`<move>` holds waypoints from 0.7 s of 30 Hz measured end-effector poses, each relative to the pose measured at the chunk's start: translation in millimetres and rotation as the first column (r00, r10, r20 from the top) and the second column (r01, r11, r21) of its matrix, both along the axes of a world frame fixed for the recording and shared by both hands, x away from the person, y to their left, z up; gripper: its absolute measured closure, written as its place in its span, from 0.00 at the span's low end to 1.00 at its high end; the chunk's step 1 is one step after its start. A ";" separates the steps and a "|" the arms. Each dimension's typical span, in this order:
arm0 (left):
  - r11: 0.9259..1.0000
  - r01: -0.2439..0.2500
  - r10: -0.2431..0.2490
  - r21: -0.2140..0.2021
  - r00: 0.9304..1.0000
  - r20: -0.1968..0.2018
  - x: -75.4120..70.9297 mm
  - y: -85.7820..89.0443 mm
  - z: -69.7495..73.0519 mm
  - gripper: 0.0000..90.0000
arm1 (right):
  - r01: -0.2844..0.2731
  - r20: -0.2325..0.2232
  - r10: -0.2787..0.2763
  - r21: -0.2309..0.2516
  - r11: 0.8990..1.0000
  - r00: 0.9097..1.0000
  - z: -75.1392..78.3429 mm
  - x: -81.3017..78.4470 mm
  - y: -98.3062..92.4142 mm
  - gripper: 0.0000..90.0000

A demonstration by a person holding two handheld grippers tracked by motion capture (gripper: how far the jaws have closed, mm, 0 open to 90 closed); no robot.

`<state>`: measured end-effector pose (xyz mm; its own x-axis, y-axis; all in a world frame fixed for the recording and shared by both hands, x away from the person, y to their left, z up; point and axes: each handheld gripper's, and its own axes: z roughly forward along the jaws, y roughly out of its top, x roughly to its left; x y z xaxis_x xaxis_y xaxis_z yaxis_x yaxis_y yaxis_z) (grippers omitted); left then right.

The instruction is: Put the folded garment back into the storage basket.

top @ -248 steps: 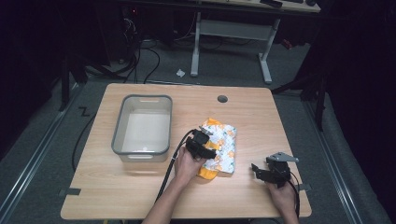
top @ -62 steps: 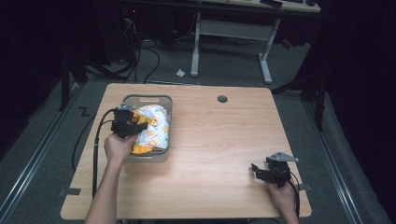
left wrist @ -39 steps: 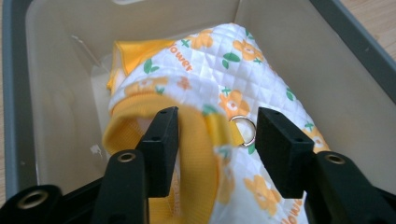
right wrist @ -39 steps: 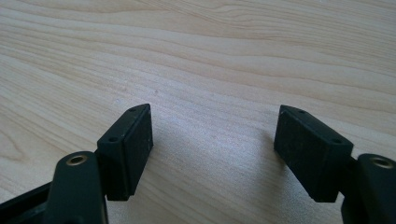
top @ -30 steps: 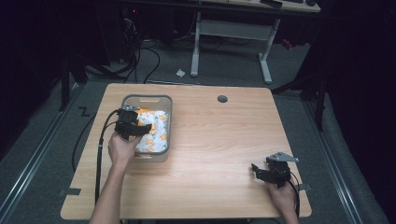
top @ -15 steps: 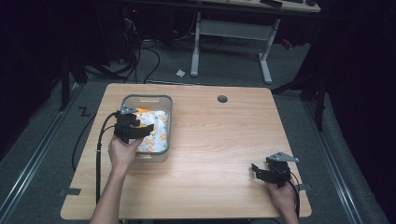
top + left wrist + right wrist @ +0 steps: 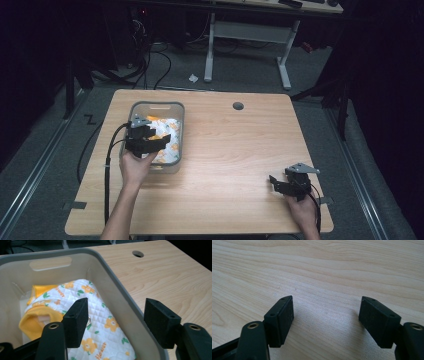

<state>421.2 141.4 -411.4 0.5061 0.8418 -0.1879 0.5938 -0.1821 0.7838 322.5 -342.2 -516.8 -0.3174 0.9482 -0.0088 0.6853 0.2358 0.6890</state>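
Release step: garment [image 7: 100,322] lies in bin [image 7: 177,131], at table's 10 o'clock.
Left gripper [image 7: 116,318] jaws apart, straddling the bin wall; right gripper [image 7: 329,320] jaws apart, empty. Next: lift left gripper clear.

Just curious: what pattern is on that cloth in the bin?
White quilted cloth with orange flowers, green leaves and yellow trim; clearest in the left gripper view.

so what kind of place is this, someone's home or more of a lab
More likely a lab or recording workspace than a home: a bare wooden table on grey carpet, cables trailing across the floor behind it, a height-adjustable desk frame beyond, and dark surroundings.
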 end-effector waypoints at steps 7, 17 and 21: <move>0.999 0.041 -0.041 -0.013 0.999 0.019 -9.8 -12.8 4.9 0.40 | 0.000 0.000 0.000 0.000 1.000 1.000 0.0 0.0 0.0 0.32; 0.997 0.080 -0.079 -0.022 0.996 0.030 -21.5 -28.1 1.6 0.39 | -0.001 0.000 0.001 -0.001 1.000 1.000 0.0 0.0 -0.1 0.32; 0.996 0.092 -0.091 -0.021 0.995 0.028 -24.9 -33.3 -0.5 0.39 | -0.001 0.000 0.001 -0.001 1.000 1.000 0.0 0.0 -0.1 0.32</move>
